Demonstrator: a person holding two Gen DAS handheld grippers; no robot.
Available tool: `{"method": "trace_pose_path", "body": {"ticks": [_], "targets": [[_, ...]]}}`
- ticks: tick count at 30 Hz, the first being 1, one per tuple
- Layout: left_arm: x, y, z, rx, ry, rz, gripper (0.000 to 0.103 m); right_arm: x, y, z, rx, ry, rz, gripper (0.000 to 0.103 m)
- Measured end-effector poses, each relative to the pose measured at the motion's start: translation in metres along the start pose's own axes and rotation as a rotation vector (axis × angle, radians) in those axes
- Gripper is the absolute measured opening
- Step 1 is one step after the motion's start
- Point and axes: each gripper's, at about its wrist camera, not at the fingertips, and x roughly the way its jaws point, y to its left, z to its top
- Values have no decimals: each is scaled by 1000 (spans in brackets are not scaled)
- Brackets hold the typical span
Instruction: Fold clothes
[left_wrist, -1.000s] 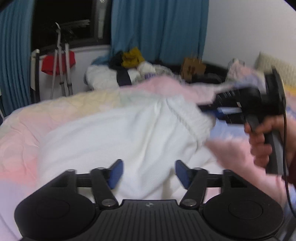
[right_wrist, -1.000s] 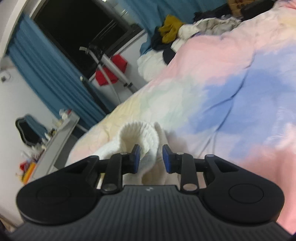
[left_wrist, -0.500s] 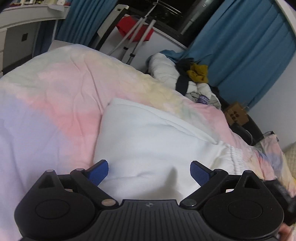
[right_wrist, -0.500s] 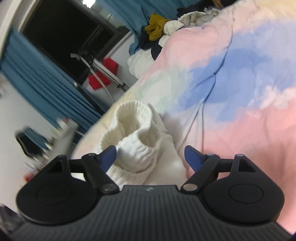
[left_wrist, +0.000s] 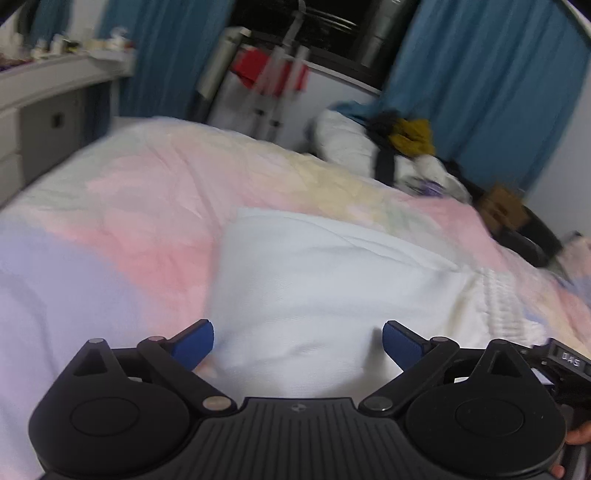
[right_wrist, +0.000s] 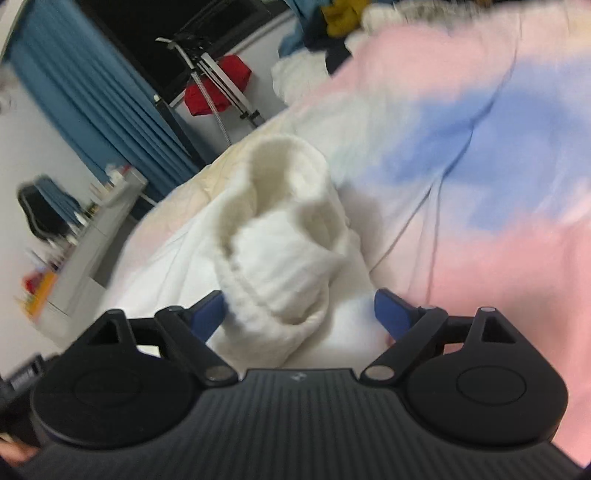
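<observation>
A white knitted garment (left_wrist: 325, 280) lies folded flat on the pastel bedspread (left_wrist: 122, 221). My left gripper (left_wrist: 298, 343) is open just above its near edge, with the blue pads either side of the cloth and nothing held. In the right wrist view the garment's ribbed cuff (right_wrist: 280, 236) lies bunched on top of the white fabric. My right gripper (right_wrist: 299, 314) is open with the cuff between its spread fingers, not gripped. The right gripper's body shows at the lower right of the left wrist view (left_wrist: 565, 365).
A pile of other clothes (left_wrist: 391, 147) sits at the far end of the bed, with a cardboard box (left_wrist: 506, 206) beside it. Blue curtains (left_wrist: 480, 81), a drying rack with a red cloth (right_wrist: 218, 88) and a white desk (left_wrist: 44, 96) border the bed.
My right gripper opened and let go of the ribbed cuff, which now lies on the garment. My left gripper opened wider and swung left over the garment's near edge.
</observation>
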Motion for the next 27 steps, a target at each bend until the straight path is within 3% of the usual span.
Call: {"method": "trace_pose_path", "body": {"ticks": [2,6,11,13,17,18,20,21,23,25,27], "targets": [[-1,5,1,3,-13,22,99,14,-6,4,23,15,18,103],[8,19,1,-69,49,-10,99,28,-13,5,124,29,126,103],[18,26,1,-126,106,-67,98,-1,6,17,138,-44,317,103],[22,29,0,-133,117,-75,97,-6,16,17,96,-58,347,103],[27,30,-3,-115,130,-71,96,14,16,6,34,10,172,103],[28,29,-4,-105,128,-66,90,23,12,1,38,38,131,102],[27,25,-4,-79,119,-54,82,33,10,-5,32,57,67,83],[26,23,-3,-64,112,-48,73,30,15,-6,14,43,49,77],[20,17,-2,-22,92,-35,59,20,29,-5,-36,6,41,56],[9,11,-1,-16,62,-33,45,9,46,-5,-89,-34,41,48],[-5,4,2,-22,28,-45,41,-5,60,-4,-114,-76,59,43]]}}
